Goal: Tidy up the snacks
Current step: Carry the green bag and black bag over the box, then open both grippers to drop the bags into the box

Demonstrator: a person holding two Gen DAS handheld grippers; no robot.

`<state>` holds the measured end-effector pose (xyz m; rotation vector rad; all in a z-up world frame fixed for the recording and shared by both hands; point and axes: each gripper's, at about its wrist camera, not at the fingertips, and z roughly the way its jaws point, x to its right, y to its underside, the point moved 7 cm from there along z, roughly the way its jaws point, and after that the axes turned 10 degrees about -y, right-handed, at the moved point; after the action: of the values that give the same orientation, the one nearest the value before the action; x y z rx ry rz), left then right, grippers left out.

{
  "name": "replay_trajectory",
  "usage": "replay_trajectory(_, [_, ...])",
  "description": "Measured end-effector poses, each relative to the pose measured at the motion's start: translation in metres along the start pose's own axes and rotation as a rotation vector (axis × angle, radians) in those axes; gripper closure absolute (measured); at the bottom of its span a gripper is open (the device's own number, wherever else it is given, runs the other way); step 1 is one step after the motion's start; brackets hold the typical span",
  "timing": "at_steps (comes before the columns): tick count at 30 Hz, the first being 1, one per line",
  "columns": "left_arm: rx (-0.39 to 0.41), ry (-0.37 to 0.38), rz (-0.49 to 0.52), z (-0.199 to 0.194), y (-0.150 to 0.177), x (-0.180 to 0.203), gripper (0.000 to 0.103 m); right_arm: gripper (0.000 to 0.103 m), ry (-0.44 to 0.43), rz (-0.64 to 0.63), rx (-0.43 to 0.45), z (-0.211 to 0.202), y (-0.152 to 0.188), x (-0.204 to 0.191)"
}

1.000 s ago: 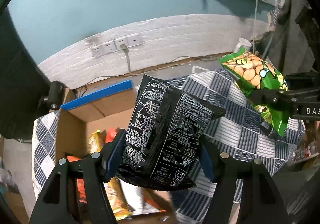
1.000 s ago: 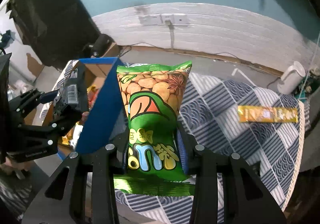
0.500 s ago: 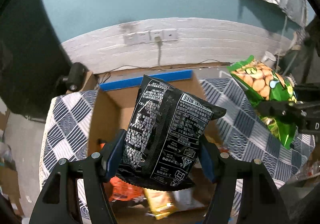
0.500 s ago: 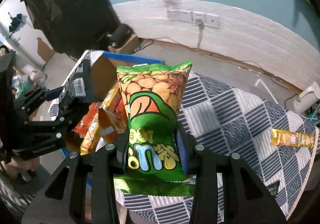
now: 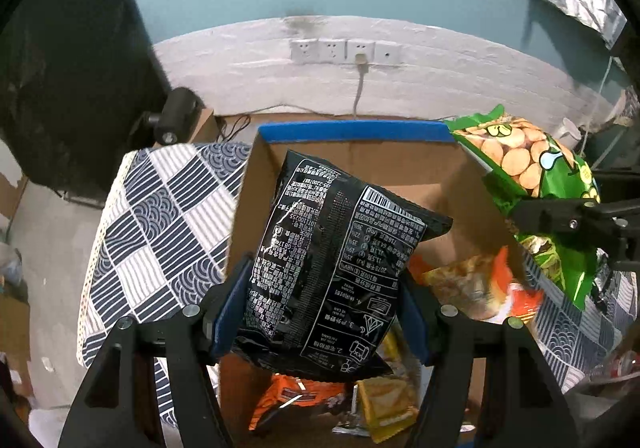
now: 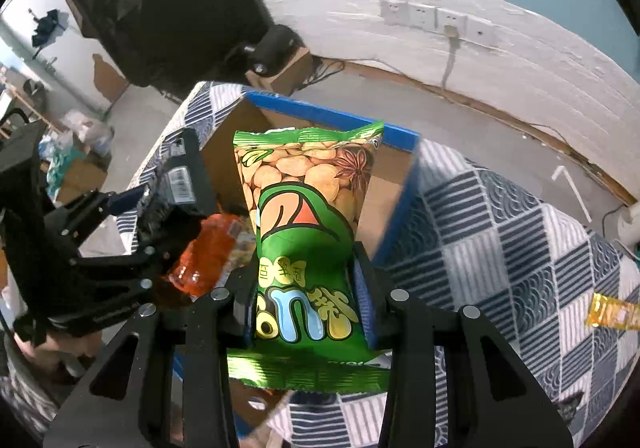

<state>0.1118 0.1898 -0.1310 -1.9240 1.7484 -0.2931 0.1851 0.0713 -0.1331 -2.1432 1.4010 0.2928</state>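
Together we hold two snacks above the open cardboard box (image 5: 352,152): our left tool (image 5: 320,312) clamps a black bag (image 5: 332,268), our right tool (image 6: 306,300) clamps a green bag (image 6: 308,216); a yellow packet (image 6: 614,313) lies rightward on the checkered surface (image 6: 500,232).

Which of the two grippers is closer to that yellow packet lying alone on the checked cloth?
Right. The right gripper, holding the green bag, has the yellow packet just off to its right; the left gripper is over the cardboard box, farther away.

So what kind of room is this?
Probably a spare or storage room at home: a teal wall with a row of power sockets, a patterned cloth covering a table, and a cardboard box of snacks.
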Motion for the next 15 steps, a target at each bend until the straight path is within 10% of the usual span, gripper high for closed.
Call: replay_trajectory(15, [-0.001, -0.012, -0.002, 0.001, -0.001, -0.007, 0.029, 0.046, 0.025, 0.008, 0.025, 0.000, -0.012, -0.007])
